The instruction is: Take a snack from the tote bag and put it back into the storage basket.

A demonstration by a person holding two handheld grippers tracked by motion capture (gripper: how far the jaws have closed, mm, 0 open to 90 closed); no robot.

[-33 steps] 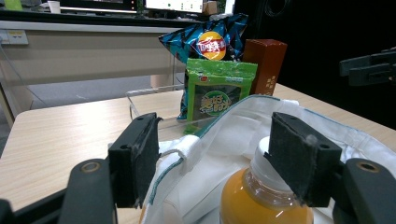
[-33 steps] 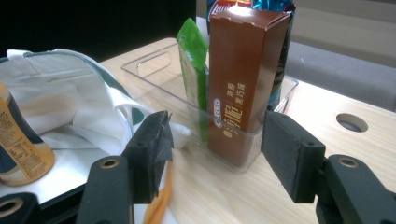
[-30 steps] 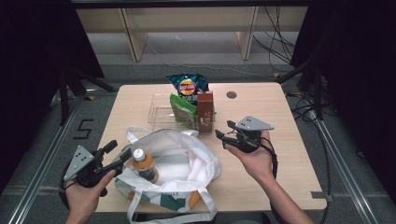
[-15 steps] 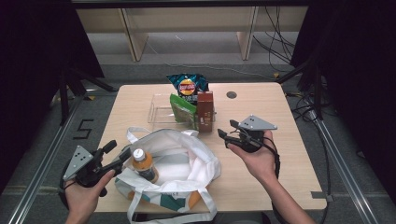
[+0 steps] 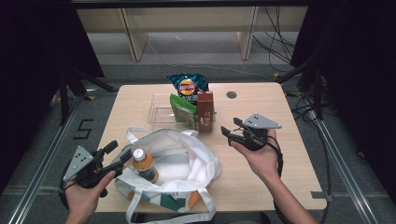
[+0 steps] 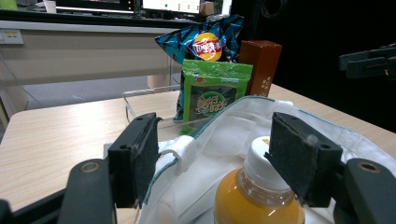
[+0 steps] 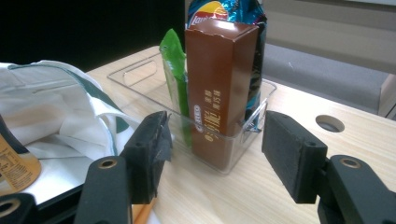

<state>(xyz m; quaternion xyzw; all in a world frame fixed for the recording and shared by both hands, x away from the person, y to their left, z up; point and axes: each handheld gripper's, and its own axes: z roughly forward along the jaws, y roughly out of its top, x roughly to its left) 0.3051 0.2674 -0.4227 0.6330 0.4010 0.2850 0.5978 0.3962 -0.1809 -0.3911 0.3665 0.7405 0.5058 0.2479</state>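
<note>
Before the brown box (image 7: 219,88), right gripper (image 7: 212,154) fingers gape — left gripper (image 6: 219,154) fingers straddle the bottle (image 6: 257,196), apart.

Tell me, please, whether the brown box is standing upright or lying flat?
Upright. The brown box stands on end in the clear bin, its top above the rim.
</note>
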